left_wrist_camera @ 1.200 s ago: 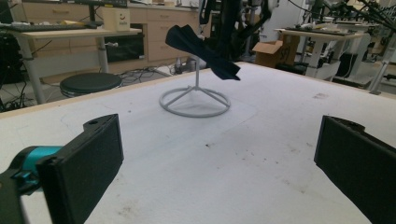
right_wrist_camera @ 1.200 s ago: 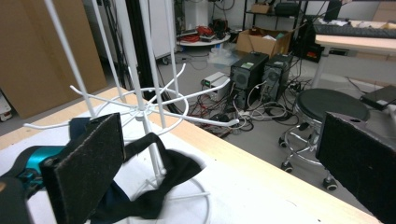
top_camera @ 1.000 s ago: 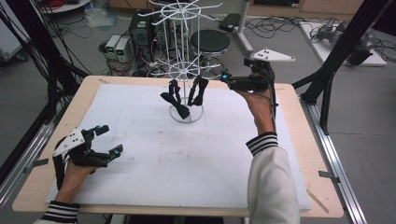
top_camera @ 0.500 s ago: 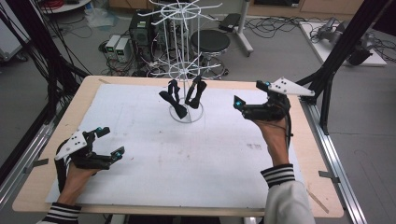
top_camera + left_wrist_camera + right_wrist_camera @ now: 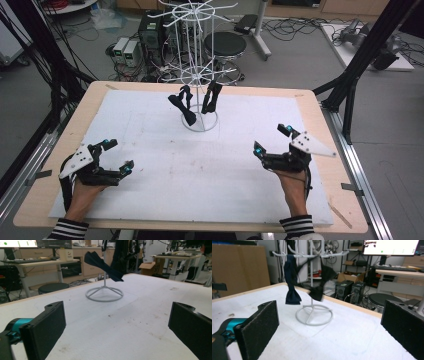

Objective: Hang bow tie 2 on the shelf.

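A white wire rack stands on its ring base at the back middle of the white sheet. Two dark socks hang from its lower tier: one at the left, one at the right. The rack base and socks lie ahead in the left gripper view, and the rack base and a dark blue sock ahead in the right gripper view. My left gripper rests open at the front left, nothing between its jaws. My right gripper is open at the front right, also empty.
The wooden table edge frames the sheet. Black frame struts rise at the right and cables hang at the left. A stool and computer boxes stand on the floor behind the table.
My right gripper has drawn back from beside the rack to the front right of the sheet, empty. The left gripper stays about where it was at the front left.
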Available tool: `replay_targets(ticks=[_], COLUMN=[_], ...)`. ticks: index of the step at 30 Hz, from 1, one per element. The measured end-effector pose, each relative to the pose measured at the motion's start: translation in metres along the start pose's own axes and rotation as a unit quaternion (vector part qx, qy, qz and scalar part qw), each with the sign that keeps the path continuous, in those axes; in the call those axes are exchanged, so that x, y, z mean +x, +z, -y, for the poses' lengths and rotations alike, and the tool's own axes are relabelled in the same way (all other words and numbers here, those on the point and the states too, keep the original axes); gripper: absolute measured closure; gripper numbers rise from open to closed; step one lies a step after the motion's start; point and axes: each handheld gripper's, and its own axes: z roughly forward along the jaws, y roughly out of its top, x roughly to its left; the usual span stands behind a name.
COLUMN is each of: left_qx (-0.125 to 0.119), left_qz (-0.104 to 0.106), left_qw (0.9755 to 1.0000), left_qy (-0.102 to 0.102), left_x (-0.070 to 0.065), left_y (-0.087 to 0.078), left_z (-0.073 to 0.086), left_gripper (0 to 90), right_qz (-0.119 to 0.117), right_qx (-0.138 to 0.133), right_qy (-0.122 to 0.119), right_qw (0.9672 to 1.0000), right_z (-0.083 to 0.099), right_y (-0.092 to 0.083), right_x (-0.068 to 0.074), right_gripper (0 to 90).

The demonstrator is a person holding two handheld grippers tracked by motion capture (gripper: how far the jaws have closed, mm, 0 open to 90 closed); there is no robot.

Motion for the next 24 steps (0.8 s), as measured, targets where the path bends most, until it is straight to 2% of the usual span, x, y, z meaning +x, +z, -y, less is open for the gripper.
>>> replay_targets(ticks=[5, 6, 7, 8, 9, 11, 12, 13, 15, 18, 24], left_qx=[-0.011, -0.012, -0.013, -0.013, -0.011, -0.011, -0.01, -0.011, -0.014, -0.014, -0.018], left_qz=[-0.012, -0.013, -0.016, -0.017, -0.015, -0.017, -0.015, -0.017, -0.017, -0.02, -0.025], left_qw=[0.9999, 0.9998, 0.9998, 0.9998, 0.9998, 0.9998, 0.9998, 0.9998, 0.9998, 0.9997, 0.9995], left_qy=[0.001, 0.002, 0.002, 0.003, 0.001, 0.002, 0.003, 0.004, 0.002, 0.001, -0.001], left_x=[0.0, 0.0, 0.0, 0.0, 0.0, 0.0, 0.0, -0.001, -0.001, 0.0, 0.001], left_y=[-0.004, -0.005, -0.005, -0.005, -0.005, -0.005, -0.005, -0.006, -0.006, -0.008, -0.011], left_z=[0.004, 0.005, 0.007, 0.008, 0.009, 0.01, 0.011, 0.011, 0.011, 0.013, 0.015], left_gripper=[1.7, 1.7, 1.7, 1.7, 1.8, 1.7, 1.7, 1.7, 1.7, 1.7, 1.7], right_qz=[0.008, 0.01, 0.009, 0.009, 0.013, 0.02, 0.021, 0.023, 0.028, 0.027, 0.033], right_qx=[-0.024, -0.024, -0.006, -0.007, -0.023, -0.019, -0.004, 0.013, 0.025, 0.017, 0.016], right_qy=[0.015, 0.015, 0.018, 0.01, 0.004, 0.01, 0.016, 0.022, 0.01, -0.002, 0.013], right_qw=[0.9996, 0.9995, 0.9998, 0.9999, 0.9996, 0.9996, 0.9996, 0.9994, 0.9993, 0.9995, 0.9992], right_z=[0.038, 0.042, 0.045, 0.048, 0.052, 0.061, 0.064, 0.066, 0.068, 0.067, 0.067], right_y=[-0.012, -0.013, -0.013, -0.013, -0.013, -0.013, -0.013, -0.011, -0.007, -0.006, -0.007], right_x=[0.002, 0.002, 0.002, 0.003, 0.004, 0.005, 0.004, 0.004, 0.005, 0.009, 0.006], right_gripper=[0.7, 0.7, 0.7, 0.7, 1.3, 1.6, 1.5, 1.5, 1.6, 1.6, 1.6])
